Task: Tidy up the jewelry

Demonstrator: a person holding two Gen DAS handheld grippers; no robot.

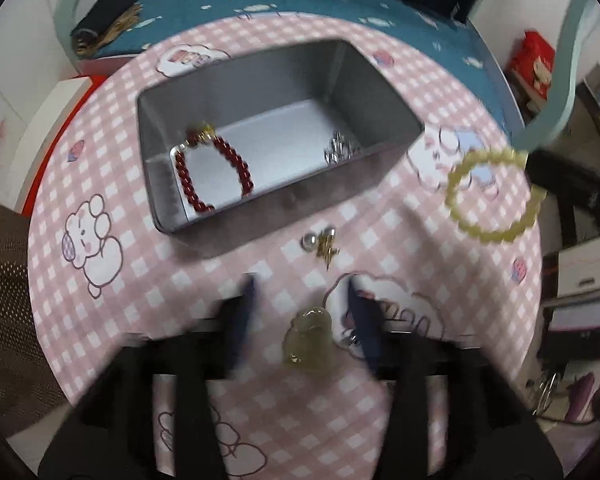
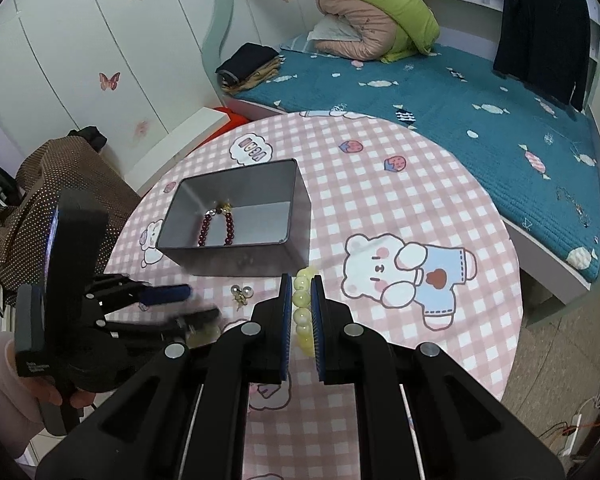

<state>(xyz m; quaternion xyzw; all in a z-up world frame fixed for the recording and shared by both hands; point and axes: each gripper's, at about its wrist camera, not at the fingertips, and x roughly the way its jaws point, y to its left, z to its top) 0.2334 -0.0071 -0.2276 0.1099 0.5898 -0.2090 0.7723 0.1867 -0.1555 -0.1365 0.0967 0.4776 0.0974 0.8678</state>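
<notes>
A grey metal tin (image 1: 392, 120) (image 2: 300, 216) stands on the round pink checked table. In it lie a red bead bracelet (image 1: 236, 164) (image 2: 204, 232) and a small silver piece (image 1: 338, 150). My right gripper (image 2: 301, 280) is shut on a pale yellow bead bracelet (image 2: 303, 312), which hangs at the right in the left wrist view (image 1: 492, 196). My left gripper (image 1: 300, 280) (image 2: 204, 302) is open, its fingers either side of a pale green pendant (image 1: 310, 338) on the table. Pearl and gold earrings (image 1: 322, 244) (image 2: 242, 294) lie in front of the tin.
A bed with a blue quilt (image 2: 460, 120) lies beyond the table, with folded clothes (image 2: 252, 66) and a bundled jacket (image 2: 380, 24) on it. A brown dotted cloth (image 2: 60, 184) is at the left. White wardrobes (image 2: 100, 40) stand behind.
</notes>
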